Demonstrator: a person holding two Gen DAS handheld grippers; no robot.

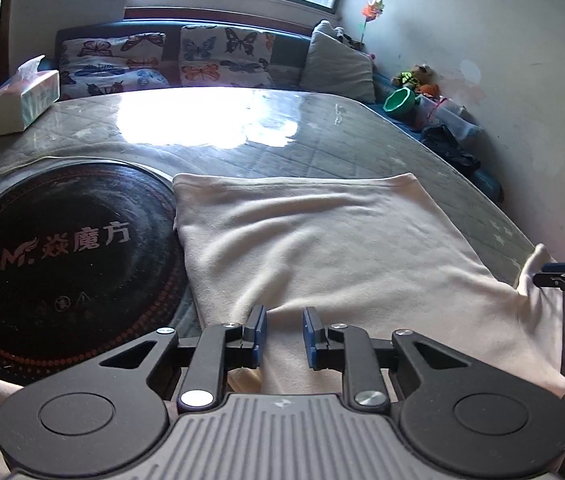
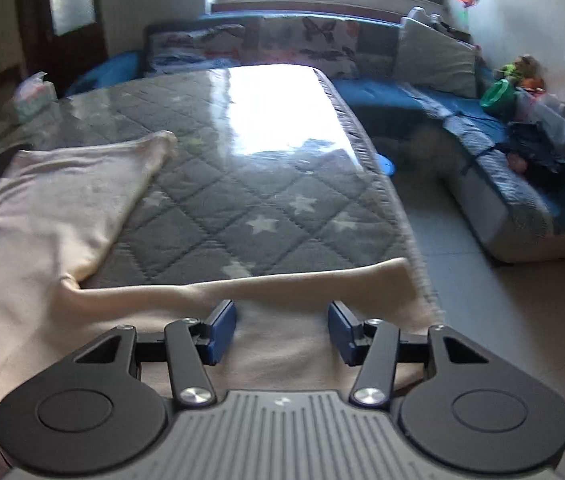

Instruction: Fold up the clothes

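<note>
- Cream garment [image 1: 322,248] lay flat on quilted table cover [image 1: 282,152] beside black hotplate [image 1: 62,264]; left gripper [image 1: 284,334] spread over near hem, should pinch hem squarely.
- Sleeve [image 2: 282,280] stretched ahead of right gripper [image 2: 282,330] (spread, blurry), should grab the cuff end.

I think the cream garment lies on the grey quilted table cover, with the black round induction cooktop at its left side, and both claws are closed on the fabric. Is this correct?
Not quite. Both claws are open, not closed on fabric: the left claw and right claw show blue pads apart in their wrist views. The rest holds: the cream garment lies on the grey quilted table cover, with the induction cooktop at its left.
</note>
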